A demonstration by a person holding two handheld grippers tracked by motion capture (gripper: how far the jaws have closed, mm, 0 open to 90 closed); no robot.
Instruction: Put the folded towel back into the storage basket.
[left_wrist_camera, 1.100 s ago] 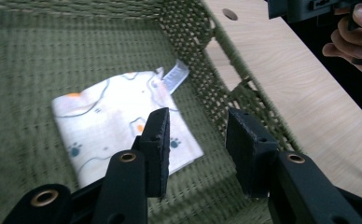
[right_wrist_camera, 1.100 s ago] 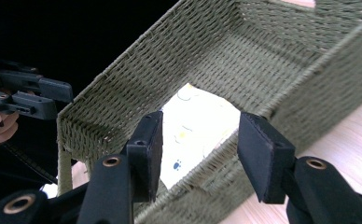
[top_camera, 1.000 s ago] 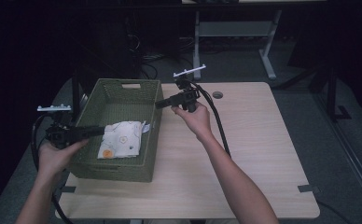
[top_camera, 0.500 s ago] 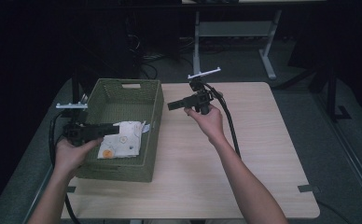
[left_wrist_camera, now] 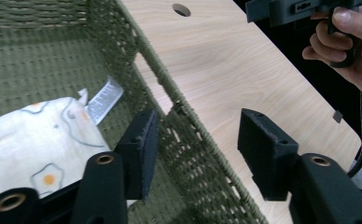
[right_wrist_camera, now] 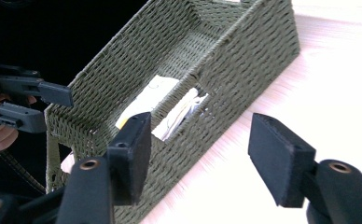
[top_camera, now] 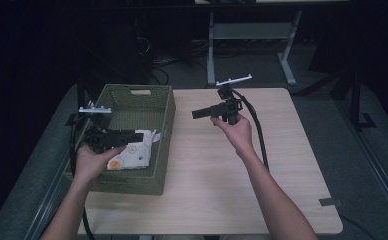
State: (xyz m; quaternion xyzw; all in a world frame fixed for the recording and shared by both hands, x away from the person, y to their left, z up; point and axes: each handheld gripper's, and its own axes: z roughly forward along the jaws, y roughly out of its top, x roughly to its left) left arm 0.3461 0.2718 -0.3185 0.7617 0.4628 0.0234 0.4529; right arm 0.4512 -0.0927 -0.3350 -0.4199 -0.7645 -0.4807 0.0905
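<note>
Green woven basket [top_camera: 132, 145] at the left of the wooden bench [top_camera: 217, 165], long side running away from the person. Inside, lying flat on the basket floor toward the near end: a pale cloth [top_camera: 132, 154] printed with fried-egg shapes, white label at one corner.

Left gripper [top_camera: 138, 136] held over the basket, above the cloth, pointing right toward the basket's right wall; jaws spread apart, nothing between them, straddling that wall in the left gripper view. Left hand [top_camera: 93, 162] wrapped round the handle.

Right gripper [top_camera: 196, 114] raised above the bench just right of the basket, pointing left at it; jaws wide apart, empty. Right hand [top_camera: 234, 127] gripping the handle, cable [top_camera: 257, 130] trailing back across the bench.
</note>
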